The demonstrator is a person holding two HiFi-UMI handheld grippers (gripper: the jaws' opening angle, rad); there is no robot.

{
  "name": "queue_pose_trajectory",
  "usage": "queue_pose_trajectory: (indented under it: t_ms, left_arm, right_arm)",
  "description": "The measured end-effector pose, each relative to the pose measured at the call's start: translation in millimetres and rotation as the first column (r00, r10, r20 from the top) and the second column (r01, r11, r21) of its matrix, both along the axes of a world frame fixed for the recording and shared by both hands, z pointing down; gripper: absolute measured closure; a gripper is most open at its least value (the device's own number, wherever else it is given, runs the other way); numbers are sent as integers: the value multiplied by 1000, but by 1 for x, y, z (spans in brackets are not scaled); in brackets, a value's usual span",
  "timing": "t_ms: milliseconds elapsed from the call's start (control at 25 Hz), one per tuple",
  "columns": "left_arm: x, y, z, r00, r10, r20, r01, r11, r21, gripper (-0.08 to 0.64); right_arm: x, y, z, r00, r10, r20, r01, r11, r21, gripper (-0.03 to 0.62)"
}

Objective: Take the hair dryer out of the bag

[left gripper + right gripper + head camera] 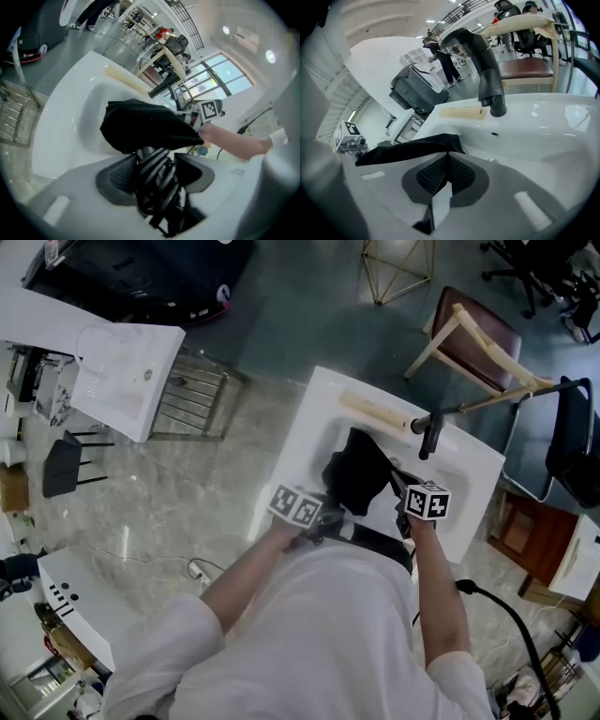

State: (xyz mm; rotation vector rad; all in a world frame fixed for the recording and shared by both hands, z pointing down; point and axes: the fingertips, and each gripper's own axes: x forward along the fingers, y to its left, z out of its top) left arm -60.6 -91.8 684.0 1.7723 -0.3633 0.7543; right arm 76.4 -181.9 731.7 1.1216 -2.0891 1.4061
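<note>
Obs: left gripper (155,174) has its jaws clamped on a bundle of looped black cord (161,157) that hangs from the mouth of the black bag (140,126). The bag hangs over the white sink (305,423). The right gripper (446,172) has its jaws closed, pinching the bag's edge.

Progress: early. The cord is out; the hair dryer body is unseen, judged inside the bag.

The cord shows only in the left gripper view. The head view shows just the bag between both grippers.

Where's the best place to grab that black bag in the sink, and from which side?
Probably the thin edge of the black bag, from the right, where the right claw pinches it. The cloth lies flat there, and the coiled cord comes out the other way, clamped in the left claw.
</note>
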Motion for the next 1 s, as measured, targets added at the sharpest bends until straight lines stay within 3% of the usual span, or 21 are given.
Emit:
queue_pose_trajectory:
  t_ms: [480, 1000]
  left_arm:
    - [-26, 14, -32, 997, 3, -78, 2, 998, 58, 314]
    - [-55, 15, -64, 991, -73, -115, 92, 982, 166, 314]
  right_arm:
    - [8, 22, 27, 990, -2, -144, -9, 997, -74, 581]
    - [4, 54, 22, 980, -10, -199, -4, 997, -72, 581]
